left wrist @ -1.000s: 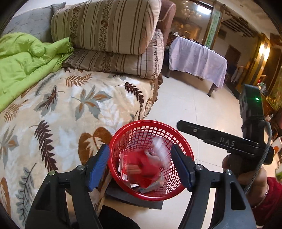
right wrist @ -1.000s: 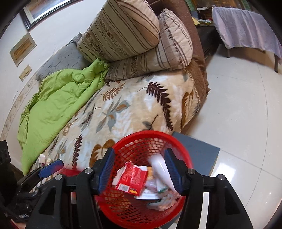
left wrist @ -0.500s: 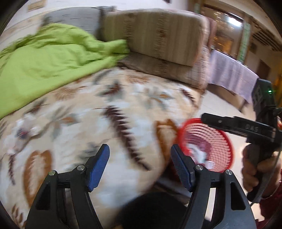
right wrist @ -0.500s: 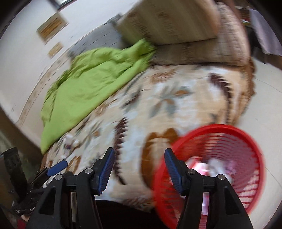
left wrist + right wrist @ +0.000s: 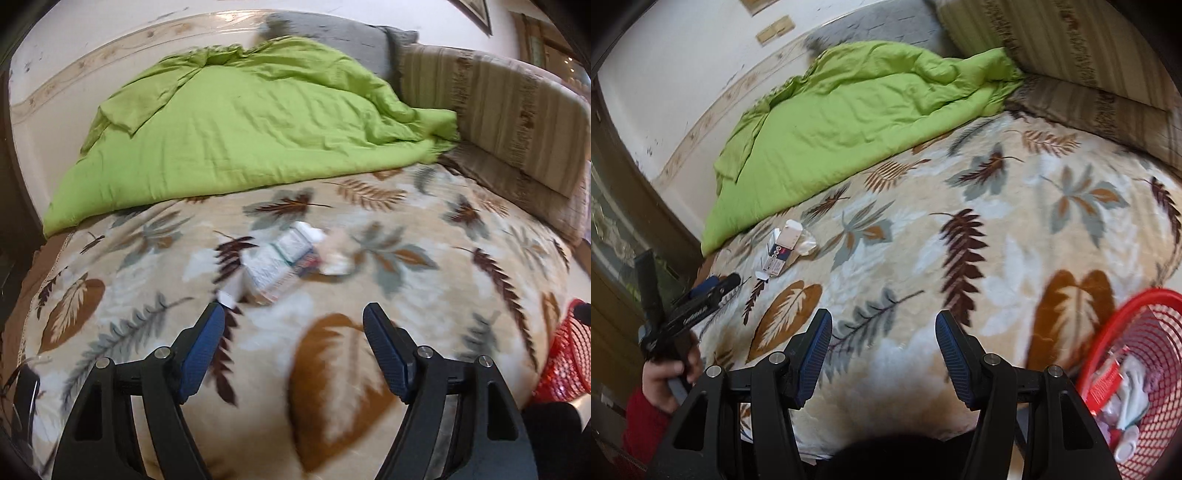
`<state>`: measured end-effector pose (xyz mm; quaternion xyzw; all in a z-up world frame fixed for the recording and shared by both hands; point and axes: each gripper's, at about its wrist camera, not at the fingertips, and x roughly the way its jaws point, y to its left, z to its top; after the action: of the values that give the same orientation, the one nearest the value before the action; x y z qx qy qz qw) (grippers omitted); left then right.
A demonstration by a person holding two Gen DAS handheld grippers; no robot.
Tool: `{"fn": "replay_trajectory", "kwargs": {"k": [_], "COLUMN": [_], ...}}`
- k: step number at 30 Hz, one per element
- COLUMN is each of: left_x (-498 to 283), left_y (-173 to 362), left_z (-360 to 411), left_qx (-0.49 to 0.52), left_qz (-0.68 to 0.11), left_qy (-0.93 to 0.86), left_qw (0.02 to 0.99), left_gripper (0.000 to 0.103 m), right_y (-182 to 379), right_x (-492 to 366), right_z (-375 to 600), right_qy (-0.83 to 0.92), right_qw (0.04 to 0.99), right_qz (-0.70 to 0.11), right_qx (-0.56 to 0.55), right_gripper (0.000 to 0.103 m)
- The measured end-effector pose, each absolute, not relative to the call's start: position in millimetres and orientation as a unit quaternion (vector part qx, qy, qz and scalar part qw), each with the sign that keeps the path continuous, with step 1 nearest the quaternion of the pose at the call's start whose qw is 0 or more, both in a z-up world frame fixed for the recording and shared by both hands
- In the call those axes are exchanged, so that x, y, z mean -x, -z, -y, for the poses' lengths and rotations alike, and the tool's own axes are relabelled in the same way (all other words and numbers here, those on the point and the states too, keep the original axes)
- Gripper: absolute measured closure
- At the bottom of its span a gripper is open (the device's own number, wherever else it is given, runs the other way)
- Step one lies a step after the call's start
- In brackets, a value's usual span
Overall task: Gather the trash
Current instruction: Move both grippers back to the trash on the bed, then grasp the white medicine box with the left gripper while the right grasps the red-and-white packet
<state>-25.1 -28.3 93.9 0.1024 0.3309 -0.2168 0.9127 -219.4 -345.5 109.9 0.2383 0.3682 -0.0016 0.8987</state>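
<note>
Across the bed (image 5: 332,369) with its leaf-print blanket, the step in hand looks like the reach for the next litter: both claws, left claw (image 5: 293,354) and right claw (image 5: 882,356), gape wide and carry nothing. The red basket (image 5: 1145,354), already part-filled, sits at 4 o'clock in the right view, while the small carton (image 5: 781,251) and crumpled wrapper (image 5: 805,243) lie together at 10 o'clock. Next the left claw must close over the carton; its print is too blurred to read.
</note>
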Motion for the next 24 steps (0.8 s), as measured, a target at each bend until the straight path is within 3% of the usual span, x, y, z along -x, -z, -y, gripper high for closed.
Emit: {"fn": "replay_trajectory", "kwargs": {"k": [4,11,13,14,24], "left_x": [-3,-50,-60,-61,-6], "left_y": [-83,-51,-45,-45,-90], "left_z": [43,87,87,85,4], "left_qx": [-0.162,-0.280,-0.261,-0.251,-0.046], "left_qz": [-0.308,-0.299,-0.316,-0.320,-0.324], "left_qy": [0.228,0.213,0.218,0.212,0.183], "left_qw": [0.909,0.887,0.886,0.888,0.927], "left_gripper": [0.019,0.018,0.040,0.062,0.063], "right_y": [-109,-92,-86,-82,-88], "right_x": [197,178,177,177,171], "right_z": [332,309,307,306,301], "right_qy": [-0.016,-0.042,-0.043,-0.043,-0.057], "right_qw": [0.899,0.892,0.888,0.886,0.888], "right_qz": [-0.371,-0.390,-0.397,-0.401,-0.394], "right_qx": [-0.231,-0.226,-0.228,-0.230,-0.232], "right_gripper": [0.040,0.040,0.040,0.040,0.040]}}
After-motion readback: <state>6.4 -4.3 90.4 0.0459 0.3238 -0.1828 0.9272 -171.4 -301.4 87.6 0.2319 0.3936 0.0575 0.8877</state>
